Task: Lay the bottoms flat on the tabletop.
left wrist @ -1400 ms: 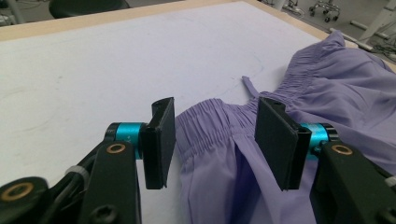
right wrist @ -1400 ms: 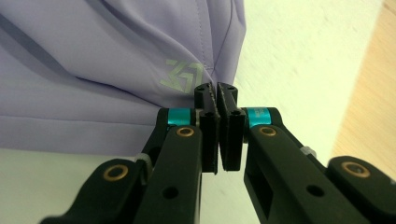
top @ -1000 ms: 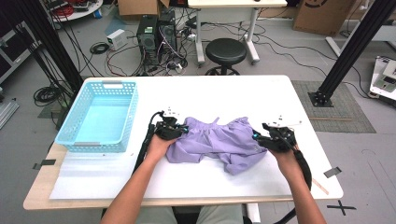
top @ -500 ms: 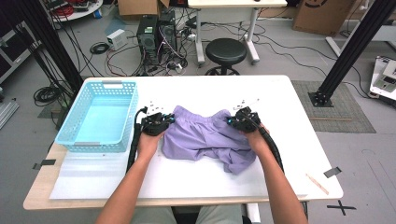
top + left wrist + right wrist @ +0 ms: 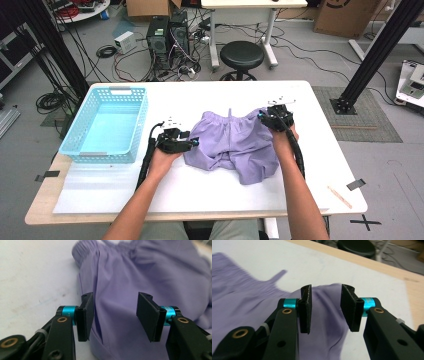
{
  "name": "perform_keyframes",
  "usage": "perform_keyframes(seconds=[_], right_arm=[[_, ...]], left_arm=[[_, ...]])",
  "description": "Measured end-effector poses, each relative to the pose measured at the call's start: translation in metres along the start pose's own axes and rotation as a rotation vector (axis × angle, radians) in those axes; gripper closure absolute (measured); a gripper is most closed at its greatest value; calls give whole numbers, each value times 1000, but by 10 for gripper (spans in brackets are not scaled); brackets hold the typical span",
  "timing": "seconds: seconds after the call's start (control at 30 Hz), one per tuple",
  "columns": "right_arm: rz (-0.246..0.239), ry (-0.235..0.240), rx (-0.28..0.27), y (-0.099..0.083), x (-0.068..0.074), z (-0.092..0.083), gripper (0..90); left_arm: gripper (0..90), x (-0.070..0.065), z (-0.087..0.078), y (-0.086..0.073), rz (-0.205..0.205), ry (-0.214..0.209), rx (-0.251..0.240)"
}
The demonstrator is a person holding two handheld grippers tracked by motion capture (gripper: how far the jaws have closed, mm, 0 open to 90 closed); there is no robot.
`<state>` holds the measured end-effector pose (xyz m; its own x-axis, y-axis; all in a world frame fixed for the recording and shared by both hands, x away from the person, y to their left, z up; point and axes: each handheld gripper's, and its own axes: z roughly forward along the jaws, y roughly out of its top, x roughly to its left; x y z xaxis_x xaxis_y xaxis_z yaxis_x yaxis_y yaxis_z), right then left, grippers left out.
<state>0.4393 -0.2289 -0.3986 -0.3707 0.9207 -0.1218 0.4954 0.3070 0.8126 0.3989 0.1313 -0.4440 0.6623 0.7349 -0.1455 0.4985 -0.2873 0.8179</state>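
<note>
Purple shorts point(image 5: 235, 142) lie rumpled on the white table point(image 5: 325, 150), waistband toward the far side. My left gripper point(image 5: 192, 143) sits at the garment's left edge. Its jaws have just been opening, and in the left gripper view my left gripper point(image 5: 115, 312) stands open over the purple cloth point(image 5: 150, 272), pads apart from it. My right gripper point(image 5: 264, 117) is at the waistband's right corner. Its jaws have also just been opening. In the right gripper view my right gripper point(image 5: 324, 307) is open, the shorts' corner point(image 5: 242, 295) lying under the gap with no pad pressing on it.
A light blue plastic basket point(image 5: 80, 147) stands on the table's left part, close to my left hand. A small wooden stick point(image 5: 340, 196) lies near the front right corner. Beyond the far edge are a black stool point(image 5: 242, 54) and floor cables.
My right gripper has carried the shorts' right end leftward, bunching the garment narrower, then let go. The left gripper stayed at the left edge and let go of the cloth.
</note>
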Motion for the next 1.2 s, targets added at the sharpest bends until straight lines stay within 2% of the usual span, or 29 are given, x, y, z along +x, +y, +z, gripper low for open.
perform_keyframes(seconds=[0.07, 0.13, 0.17, 0.2, 0.23, 0.33, 0.37, 0.5, 0.6, 0.63, 0.67, 0.77, 0.83, 0.9, 0.97, 1.1, 1.17, 1.2], right_arm=[[-6, 45, -16, -9, 4, -10, 606], [-21, 76, -18, -17, 9, -19, 580], [-23, 102, -21, -21, 11, -23, 570], [-29, 124, -25, -25, 14, -27, 564], [-40, 140, -20, -29, 18, -30, 564], [-84, 197, 5, -37, 31, -34, 555], [-97, 214, 10, -39, 35, -35, 550], [-159, 406, 47, -43, 60, -34, 538], [-206, 468, 53, -43, 81, -32, 535], [-218, 484, 58, -43, 88, -30, 536], [-231, 485, 70, -42, 94, -27, 536], [-257, 434, 117, -42, 106, -14, 574], [-283, 405, 146, -42, 107, -6, 700], [-293, 410, 149, -39, 104, -5, 876], [-294, 397, 133, -34, 96, -7, 888], [-235, 309, 79, -25, 76, -13, 889], [-163, 255, 72, -22, 60, -12, 887], [-152, 230, 74, -22, 55, -11, 886]], left_arm=[[495, -2, 5, -2, 15, 11, 42], [643, -6, 8, -4, 47, 29, 78], [681, -9, 7, -3, 57, 42, 79], [805, -10, 7, -3, 57, 36, 81], [864, -11, 7, -2, 70, 49, 82], [876, -8, 2, 0, 53, 98, 42], [876, -3, -3, 2, 28, 127, 8], [877, 15, -22, 5, -11, 210, -65], [874, 25, -29, 5, -36, 235, -93], [871, 27, -30, 5, -45, 229, -104], [844, 27, -30, 5, -50, 219, -108], [641, 24, -27, 3, -56, 187, -120], [614, 22, -27, 1, -48, 174, -123], [585, 21, -27, 0, -50, 163, -126], [574, 21, -29, -1, -47, 160, -133], [549, 20, -32, -3, -59, 140, -152], [536, 20, -32, -5, -66, 119, -155], [523, 20, -32, -6, -67, 108, -155]])
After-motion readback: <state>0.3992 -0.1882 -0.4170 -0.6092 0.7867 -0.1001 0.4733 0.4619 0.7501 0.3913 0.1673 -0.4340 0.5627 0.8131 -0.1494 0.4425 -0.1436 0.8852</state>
